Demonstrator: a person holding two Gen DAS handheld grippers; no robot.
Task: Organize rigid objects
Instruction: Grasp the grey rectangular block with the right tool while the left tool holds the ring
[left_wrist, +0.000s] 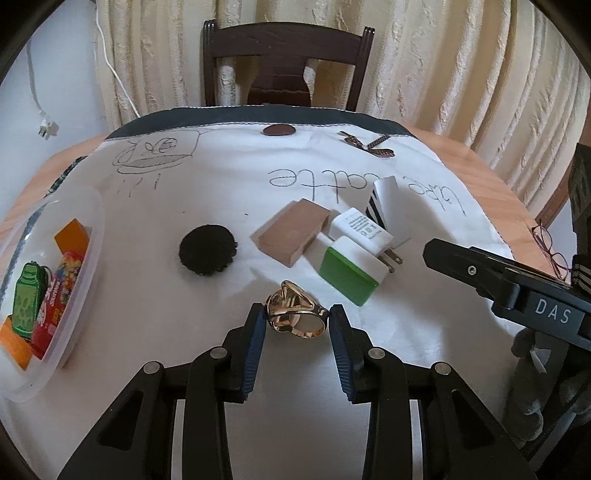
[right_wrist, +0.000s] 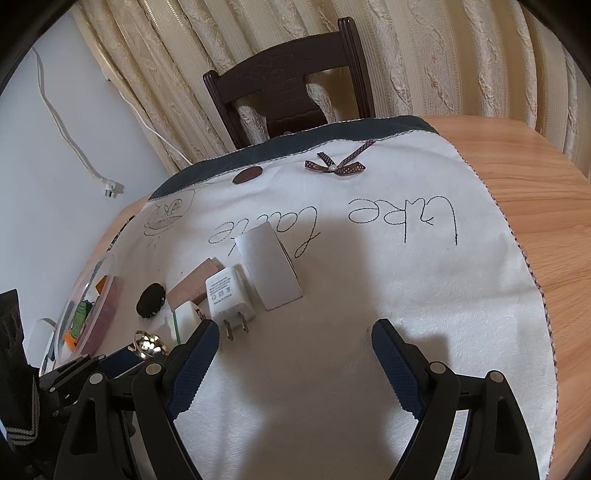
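Note:
A gold ring-like metal piece (left_wrist: 297, 317) sits between the blue pads of my left gripper (left_wrist: 298, 325), which is shut on it just above the white cloth (left_wrist: 184, 332). Beyond it lie a green-and-white block (left_wrist: 349, 271), a white plug charger (left_wrist: 364, 230), a wooden block (left_wrist: 293, 232), a white striped box (left_wrist: 388, 201) and a black round pad (left_wrist: 208, 249). A clear plastic container (left_wrist: 94, 218) at the left holds an orange block, a green bottle-shaped item and a red candy pack. My right gripper (right_wrist: 295, 332) is open over bare cloth, its left finger close to the charger (right_wrist: 227, 295).
A round wooden table (right_wrist: 535, 177) carries the cloth. A dark chair (left_wrist: 284, 70) and curtains stand behind it. Glasses (left_wrist: 550, 243) lie at the right edge. A white cable with a plug (left_wrist: 46, 127) hangs at the left wall.

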